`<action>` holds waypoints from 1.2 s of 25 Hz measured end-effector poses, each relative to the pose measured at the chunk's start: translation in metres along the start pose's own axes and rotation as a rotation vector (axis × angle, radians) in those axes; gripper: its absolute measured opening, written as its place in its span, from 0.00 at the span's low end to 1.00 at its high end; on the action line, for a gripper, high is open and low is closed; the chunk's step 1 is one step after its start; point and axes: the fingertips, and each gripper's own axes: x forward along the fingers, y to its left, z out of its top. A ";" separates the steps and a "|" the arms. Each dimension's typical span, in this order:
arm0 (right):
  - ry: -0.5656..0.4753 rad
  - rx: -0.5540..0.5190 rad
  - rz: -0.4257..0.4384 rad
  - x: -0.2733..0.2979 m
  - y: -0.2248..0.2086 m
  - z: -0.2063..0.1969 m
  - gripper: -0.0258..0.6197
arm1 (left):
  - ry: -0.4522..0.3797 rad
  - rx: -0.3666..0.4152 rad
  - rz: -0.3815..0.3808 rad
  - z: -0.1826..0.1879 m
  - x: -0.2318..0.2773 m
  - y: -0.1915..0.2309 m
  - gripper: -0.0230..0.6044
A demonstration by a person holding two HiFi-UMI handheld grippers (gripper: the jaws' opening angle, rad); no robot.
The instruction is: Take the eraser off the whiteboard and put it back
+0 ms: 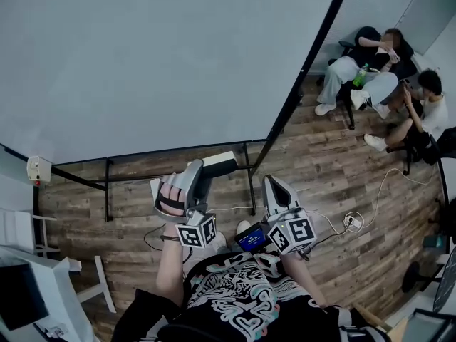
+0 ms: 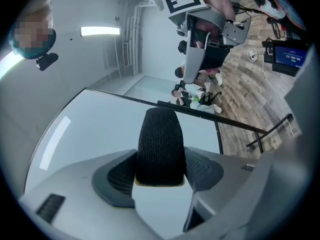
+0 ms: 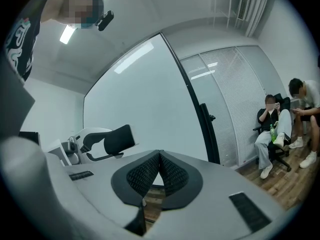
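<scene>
Now we have the eraser [image 2: 160, 139] clamped in the left tool [image 2: 160, 176] at centre frame, before the whiteboard [image 1: 157, 55] that fills the upper left. It looks light, with soft felt and a stiffer yellow backing. We judge a grip across its narrow sides safest. Our right tool [image 3: 159, 171] is clenched on nothing.

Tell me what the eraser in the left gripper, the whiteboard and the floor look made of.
Eraser: black fabric or felt-like face, matte, fine ribbed weave; thin yellow layer beneath, maybe foam.
Whiteboard: smooth glossy panel, light streak reflects on it; dark frame, likely metal.
Floor: wood-look planks, grain and seams visible; real wood or laminate, can't tell.
</scene>
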 end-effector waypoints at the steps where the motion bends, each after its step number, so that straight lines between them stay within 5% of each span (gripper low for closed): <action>1: 0.001 -0.003 0.005 0.001 0.000 0.000 0.06 | 0.003 0.001 -0.001 0.000 0.001 -0.001 0.49; 30: 0.001 0.016 0.004 0.018 -0.034 0.002 0.06 | 0.026 0.017 0.001 0.000 0.033 -0.009 0.49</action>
